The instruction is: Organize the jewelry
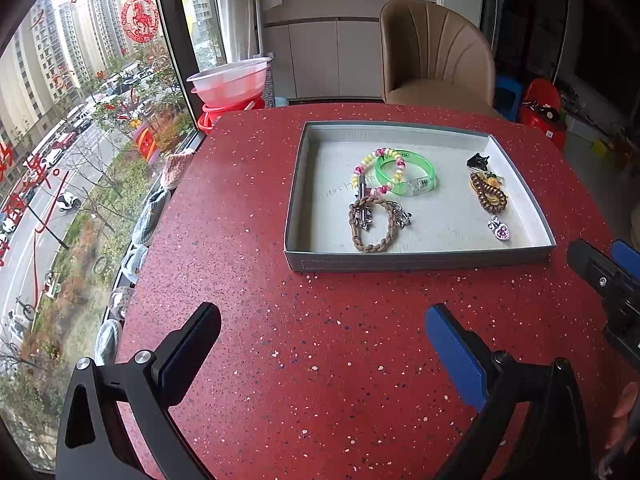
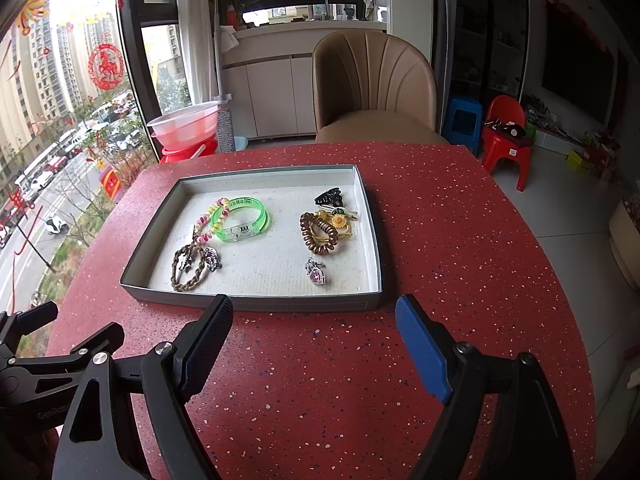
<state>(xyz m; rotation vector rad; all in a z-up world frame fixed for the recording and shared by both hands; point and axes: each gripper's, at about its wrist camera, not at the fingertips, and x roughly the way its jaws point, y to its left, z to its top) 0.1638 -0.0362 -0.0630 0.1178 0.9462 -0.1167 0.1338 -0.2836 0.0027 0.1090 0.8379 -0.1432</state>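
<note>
A grey shallow tray point(image 1: 420, 261) point(image 2: 256, 303) sits on the red speckled table. Its left side holds a green bangle point(image 1: 406, 174) point(image 2: 240, 220), a beaded bracelet point(image 1: 374, 172) point(image 2: 208, 220), a brown braided bracelet point(image 1: 370, 224) point(image 2: 188, 268) and silver clips. Its right side holds a brown coil hair tie point(image 1: 488, 194) point(image 2: 318, 234), a black claw clip point(image 1: 478, 161) point(image 2: 330, 198), a sunflower tie point(image 2: 340, 220) and a heart charm point(image 1: 500, 230) point(image 2: 316, 274). My left gripper point(image 1: 324, 332) is open and empty, short of the tray. My right gripper point(image 2: 316, 320) is open and empty at the tray's near edge.
A beige chair point(image 1: 436, 56) point(image 2: 374, 88) stands behind the table. Red and clear basins point(image 1: 230, 84) point(image 2: 184, 130) sit by the window at the left. A red child's chair point(image 2: 506, 136) and a blue stool point(image 2: 462, 120) stand at the right. The right gripper also shows in the left wrist view point(image 1: 608, 276).
</note>
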